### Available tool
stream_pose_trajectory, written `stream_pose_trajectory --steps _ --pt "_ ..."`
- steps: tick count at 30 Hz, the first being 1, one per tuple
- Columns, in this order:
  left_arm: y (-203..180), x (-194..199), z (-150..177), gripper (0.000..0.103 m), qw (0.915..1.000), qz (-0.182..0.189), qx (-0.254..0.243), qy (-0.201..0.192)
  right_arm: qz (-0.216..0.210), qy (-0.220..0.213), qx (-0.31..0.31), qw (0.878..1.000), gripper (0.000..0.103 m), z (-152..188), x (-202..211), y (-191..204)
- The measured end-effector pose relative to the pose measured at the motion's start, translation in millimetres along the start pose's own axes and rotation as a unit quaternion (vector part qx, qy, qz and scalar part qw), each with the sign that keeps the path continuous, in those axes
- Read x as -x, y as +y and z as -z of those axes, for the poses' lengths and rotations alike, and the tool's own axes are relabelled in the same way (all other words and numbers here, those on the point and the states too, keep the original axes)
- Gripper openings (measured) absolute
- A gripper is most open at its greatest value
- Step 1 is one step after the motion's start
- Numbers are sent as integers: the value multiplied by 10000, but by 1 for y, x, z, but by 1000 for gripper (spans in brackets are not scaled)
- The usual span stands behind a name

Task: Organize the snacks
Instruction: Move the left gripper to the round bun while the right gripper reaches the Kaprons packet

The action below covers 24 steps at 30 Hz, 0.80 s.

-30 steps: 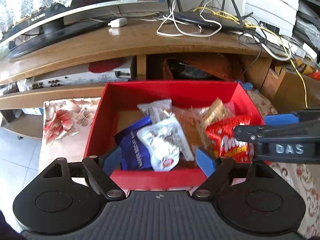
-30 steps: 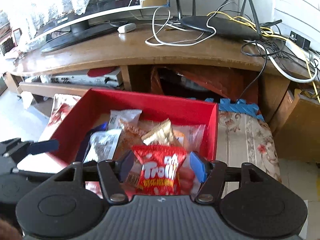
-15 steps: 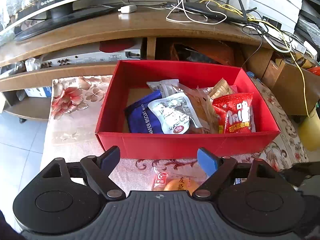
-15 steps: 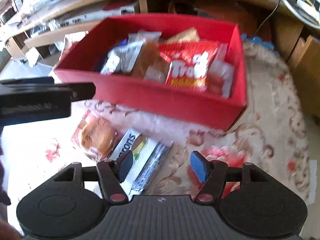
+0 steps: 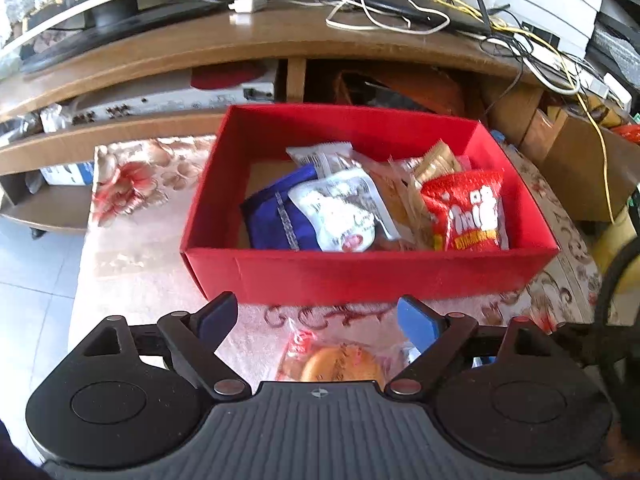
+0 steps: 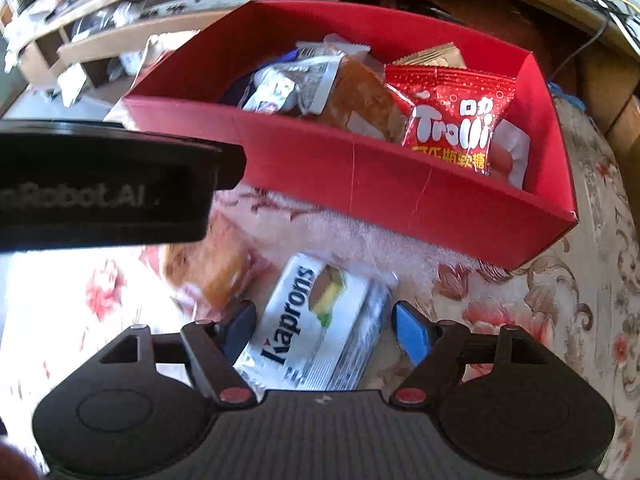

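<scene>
Snacks, partly sorted, on flowered cloth [image 5: 132, 240] before wooden TV stand [image 5: 248, 40]

Red box [image 5: 360, 276]: open-topped, standing on the cloth. Holds a red Trolli bag [image 6: 456, 120] with yellow characters along its lower edge, at the box's right end; a blue packet [image 5: 276, 216], lettering too blurred to read; a white printed packet [image 5: 340, 212] lying partly over the blue one; a gold foil packet [image 5: 436, 160] tucked behind the Trolli bag; a clear-wrapped brown pastry [image 6: 360, 96] in the middle.

Loose on the cloth, outside the box and near its front wall: white Kaprons wafer pack [image 6: 312, 320], name in dark letters, lying slanted; wrapped bun [image 5: 340, 364] in clear film with a red printed corner, just beside the Kaprons pack.

Left gripper [image 5: 318, 316]: fingers released and spread wide, the jaws having just been opening; hovers above the wrapped bun without touching it. Its black body crosses the left of the right wrist view, with part of a word ending "Robot.AI" legible, and hides part of the bun there.

Right gripper [image 6: 324, 332]: fingers released, jaws having just been opening, the Kaprons pack lying between them, pads not pressing it.

Surroundings: monitor base [image 5: 104, 12], white cables [image 5: 380, 20], router [image 5: 420, 0] on the stand top
</scene>
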<state>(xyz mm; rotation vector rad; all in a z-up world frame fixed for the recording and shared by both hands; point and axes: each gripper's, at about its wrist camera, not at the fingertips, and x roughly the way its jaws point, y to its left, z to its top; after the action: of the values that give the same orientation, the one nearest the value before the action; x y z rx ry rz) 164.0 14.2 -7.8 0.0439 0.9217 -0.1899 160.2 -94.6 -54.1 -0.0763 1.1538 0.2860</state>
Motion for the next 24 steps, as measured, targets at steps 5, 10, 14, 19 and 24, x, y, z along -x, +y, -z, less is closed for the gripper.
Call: stream_pose_trajectory --steps 5,10,14,19,24 --pt "0 -11 7 91 9992 183 35 343 67 248 268 9993 59 15 10 -14" --pt "0 -23 14 92 9976 242 241 609 64 358 318 9988 58 29 18 -34" --pt "-2 -34 13 95 9973 164 188 692 3 269 373 9989 60 33 19 -37" --pt "-14 -49 21 99 9962 49 -134 861 -157 306 494 9982 83 32 15 -32" --pt "-18 -44 23 86 9960 -150 -400 780 -307 380 600 9970 103 30 6 -22"
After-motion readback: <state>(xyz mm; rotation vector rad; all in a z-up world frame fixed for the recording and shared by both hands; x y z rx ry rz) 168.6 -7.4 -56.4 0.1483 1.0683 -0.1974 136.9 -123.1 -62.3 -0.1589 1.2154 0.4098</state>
